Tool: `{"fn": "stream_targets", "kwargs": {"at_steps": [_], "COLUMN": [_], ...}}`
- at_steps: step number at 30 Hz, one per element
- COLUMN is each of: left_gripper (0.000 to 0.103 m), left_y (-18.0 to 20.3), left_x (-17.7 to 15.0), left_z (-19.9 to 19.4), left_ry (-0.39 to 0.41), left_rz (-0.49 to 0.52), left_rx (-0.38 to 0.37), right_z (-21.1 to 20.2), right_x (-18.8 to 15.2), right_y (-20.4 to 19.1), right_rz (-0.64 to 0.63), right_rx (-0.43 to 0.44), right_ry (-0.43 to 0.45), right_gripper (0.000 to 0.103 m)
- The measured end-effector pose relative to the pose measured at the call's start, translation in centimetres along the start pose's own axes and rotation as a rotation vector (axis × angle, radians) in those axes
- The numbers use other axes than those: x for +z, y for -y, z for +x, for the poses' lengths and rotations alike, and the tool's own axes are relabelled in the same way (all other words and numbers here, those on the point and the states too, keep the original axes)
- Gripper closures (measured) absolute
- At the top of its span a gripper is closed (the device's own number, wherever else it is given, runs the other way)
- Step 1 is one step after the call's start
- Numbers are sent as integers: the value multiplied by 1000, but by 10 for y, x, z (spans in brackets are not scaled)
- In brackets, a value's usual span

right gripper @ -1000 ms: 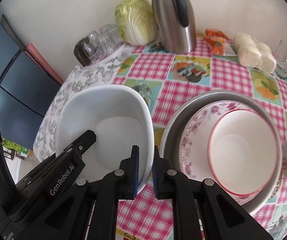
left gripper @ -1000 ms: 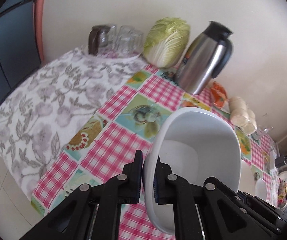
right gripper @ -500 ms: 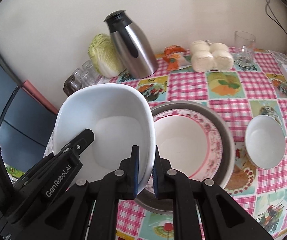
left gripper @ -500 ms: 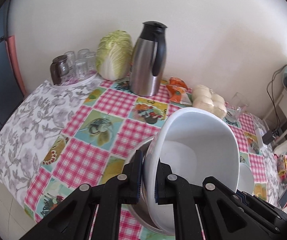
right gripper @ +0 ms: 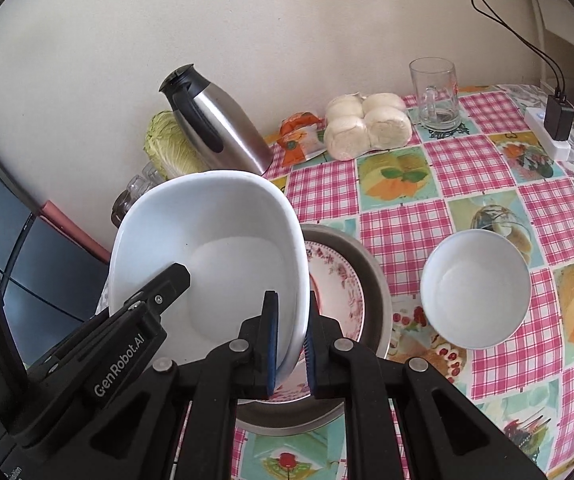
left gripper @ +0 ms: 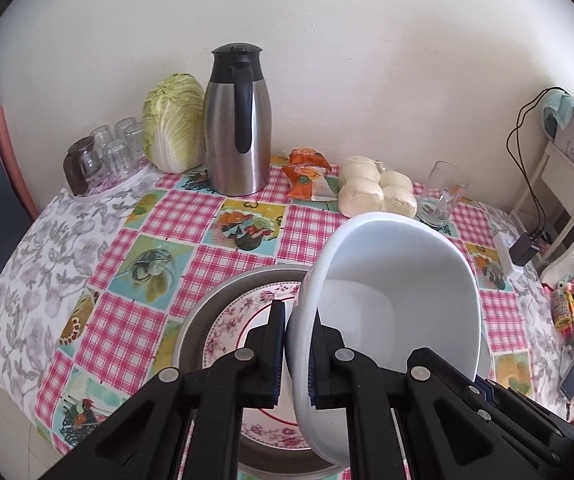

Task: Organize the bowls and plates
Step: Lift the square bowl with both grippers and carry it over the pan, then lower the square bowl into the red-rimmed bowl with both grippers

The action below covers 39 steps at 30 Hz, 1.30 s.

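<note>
The deep white squarish glazed dish (left gripper: 399, 300), stiff, slick, breakable and probably weighty, hangs tilted over the metal basin (right gripper: 371, 280) holding a flowered plate (left gripper: 243, 312); the left gripper (left gripper: 298, 350) and right gripper (right gripper: 290, 344) each clamp an opposite rim, the sensible hold. Beneath lies a wipeable pink-checked tablecloth (right gripper: 483, 196), crowded along its wall edge against a plain cream wall (left gripper: 367, 60).

Table (left gripper: 191, 216) covered in a pink checked cloth with fruit panels. Along the far edge by the wall: tray of glasses (left gripper: 107, 156), cabbage (left gripper: 173, 122), steel flask (left gripper: 239, 120), orange packet (left gripper: 307, 178), bagged buns (left gripper: 375, 190), glass mug (left gripper: 445, 192). Nearer the front edge: metal basin (right gripper: 371, 280), small white bowl (right gripper: 475, 288) just beside it.
</note>
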<state>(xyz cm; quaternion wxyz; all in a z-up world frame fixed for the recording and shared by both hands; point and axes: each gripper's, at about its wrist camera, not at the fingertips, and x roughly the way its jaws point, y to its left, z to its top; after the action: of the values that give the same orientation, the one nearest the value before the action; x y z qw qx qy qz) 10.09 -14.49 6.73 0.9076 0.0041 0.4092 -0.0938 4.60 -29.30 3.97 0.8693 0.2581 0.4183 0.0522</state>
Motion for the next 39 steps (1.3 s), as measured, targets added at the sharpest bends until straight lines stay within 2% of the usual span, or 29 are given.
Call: {"fn": "stream_targets", "kwargs": {"at_steps": [18, 33, 39], "left_gripper": [92, 92, 92], "left_y": [0, -27, -26], "left_x": [-5, -13, -17], "left_z": [28, 50, 58], "left_ry": [-55, -133, -164], "left_rz": [10, -57, -65], "left_rx": [22, 40, 45], "right_z": [24, 50, 51], "right_x": [4, -1, -2], "right_y": [13, 3, 3], "right_rz": [1, -20, -20], "right_rx": [12, 20, 7], "right_ry": [-21, -85, -92], "right_gripper": [91, 90, 89]}}
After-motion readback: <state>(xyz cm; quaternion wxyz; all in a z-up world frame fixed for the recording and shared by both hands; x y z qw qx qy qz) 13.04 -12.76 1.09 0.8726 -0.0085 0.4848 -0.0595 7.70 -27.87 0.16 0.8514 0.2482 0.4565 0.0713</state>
